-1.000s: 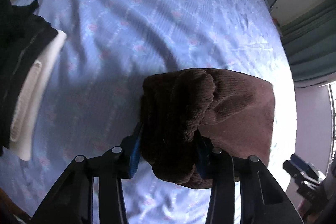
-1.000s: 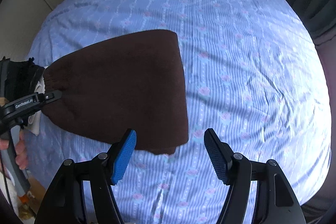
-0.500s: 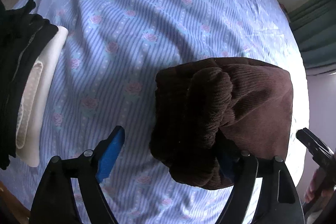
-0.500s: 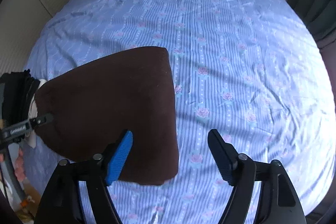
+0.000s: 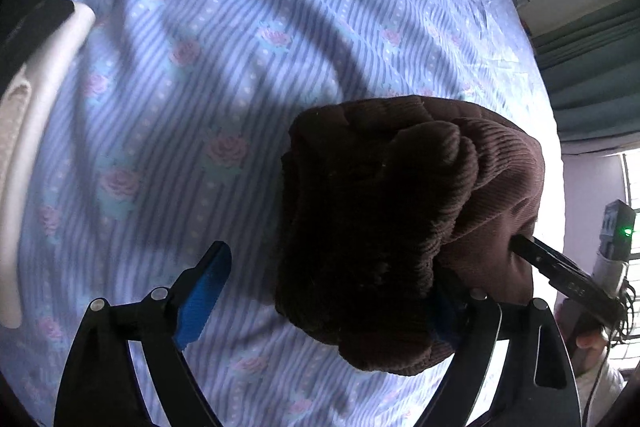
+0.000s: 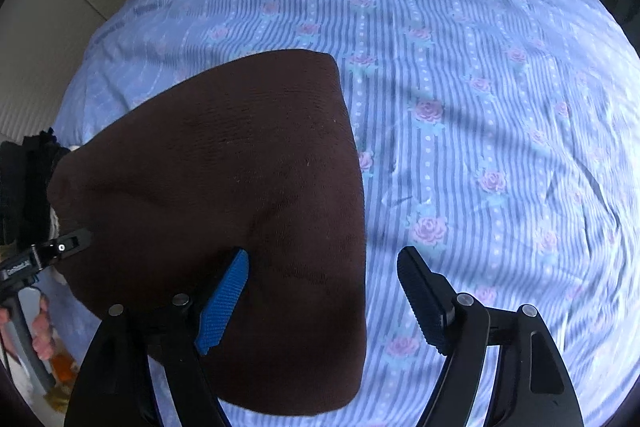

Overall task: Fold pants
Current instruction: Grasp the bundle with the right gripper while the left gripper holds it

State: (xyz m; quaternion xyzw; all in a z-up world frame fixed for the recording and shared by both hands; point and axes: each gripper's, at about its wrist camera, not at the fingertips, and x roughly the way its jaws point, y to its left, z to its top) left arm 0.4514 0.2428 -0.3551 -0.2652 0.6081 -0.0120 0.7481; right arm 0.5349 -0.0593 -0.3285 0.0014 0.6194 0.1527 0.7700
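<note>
Striped blue bedsheet (image 6: pixel 480 87) carries the folded brown pants (image 6: pixel 240 207), their long axis running from the near edge toward the bed's far end. Left gripper (image 5: pixel 320 291) has spread its jaws since a second ago, letting the bunched cloth go. Right gripper (image 6: pixel 324 295) stands spread wide, its left pad over the pants.

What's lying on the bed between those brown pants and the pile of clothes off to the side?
In the left wrist view, only bare striped bedsheet lies between the brown pants and the stacked clothes; nothing else sits there.
</note>
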